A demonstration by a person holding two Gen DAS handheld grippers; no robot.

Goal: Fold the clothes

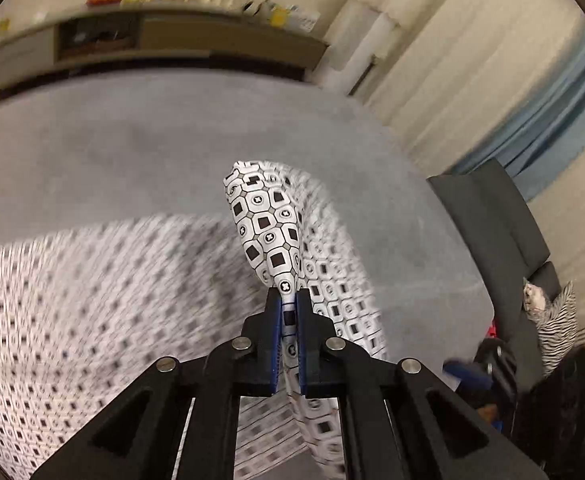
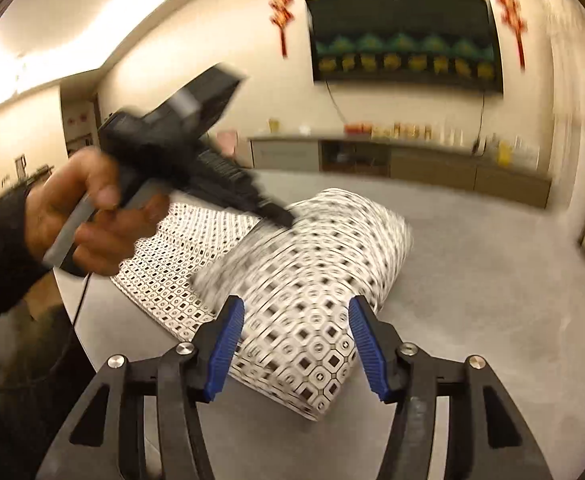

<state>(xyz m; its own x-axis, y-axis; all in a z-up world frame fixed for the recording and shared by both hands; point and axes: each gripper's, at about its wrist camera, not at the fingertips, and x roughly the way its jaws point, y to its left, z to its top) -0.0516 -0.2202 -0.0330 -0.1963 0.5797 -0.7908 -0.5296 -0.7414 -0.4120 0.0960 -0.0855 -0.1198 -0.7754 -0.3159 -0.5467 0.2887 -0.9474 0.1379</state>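
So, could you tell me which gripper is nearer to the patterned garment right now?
Left. The left gripper is clamped on the patterned garment, lifting a fold; the right gripper is open, its fingers apart just above it.

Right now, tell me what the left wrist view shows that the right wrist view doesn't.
Left wrist only: the left claw pinching a fold of the cloth, plus curtains and a sofa. Right wrist only: the right claw open above the cloth, the hand gripping the other tool, a screen. Both: the patterned cloth, grey table, cabinet.

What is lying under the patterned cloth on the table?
Around the patterned cloth only the grey table shows. Whatever is directly beneath is covered, so it cannot be told.
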